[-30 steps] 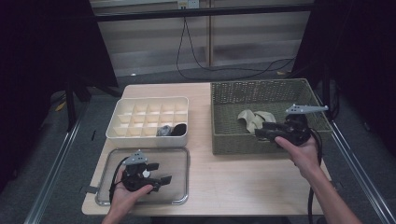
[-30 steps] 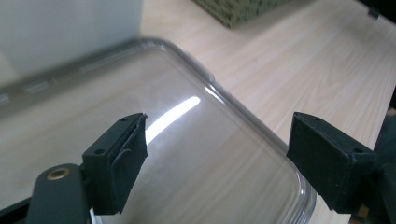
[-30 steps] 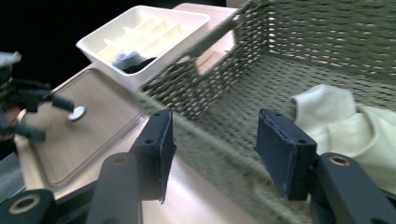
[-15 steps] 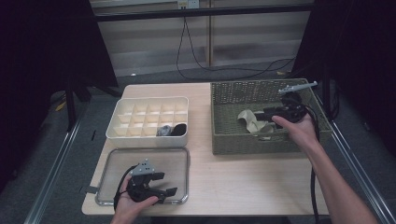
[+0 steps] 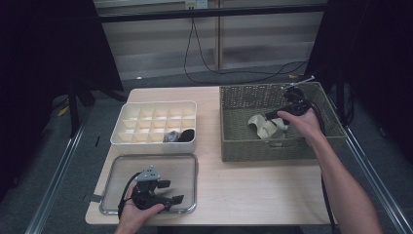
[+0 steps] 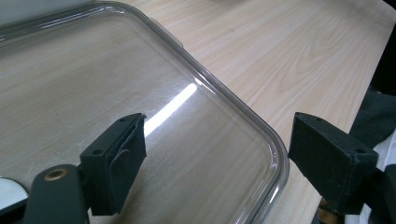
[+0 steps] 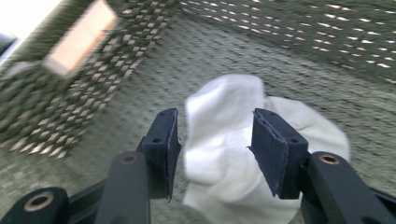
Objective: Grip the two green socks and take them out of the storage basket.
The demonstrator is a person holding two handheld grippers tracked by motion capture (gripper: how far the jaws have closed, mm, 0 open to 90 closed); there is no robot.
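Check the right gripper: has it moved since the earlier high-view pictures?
Yes. The right gripper has moved from the woven basket's near wall up toward its far right corner, jaws closing lately, over the pale sock, not yet gripped.

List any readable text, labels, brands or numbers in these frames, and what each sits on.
None: no readable word, label, brand or number in any view.
Compartment box: plain, no marking.
Clear lid: glare only, no print.
Woven basket: no tag.
Pale sock: no logo visible.
Left gripper and right gripper: black, no lettering legible.
Small fitting at the top edge of the high view: too small to tell whether it bears text.
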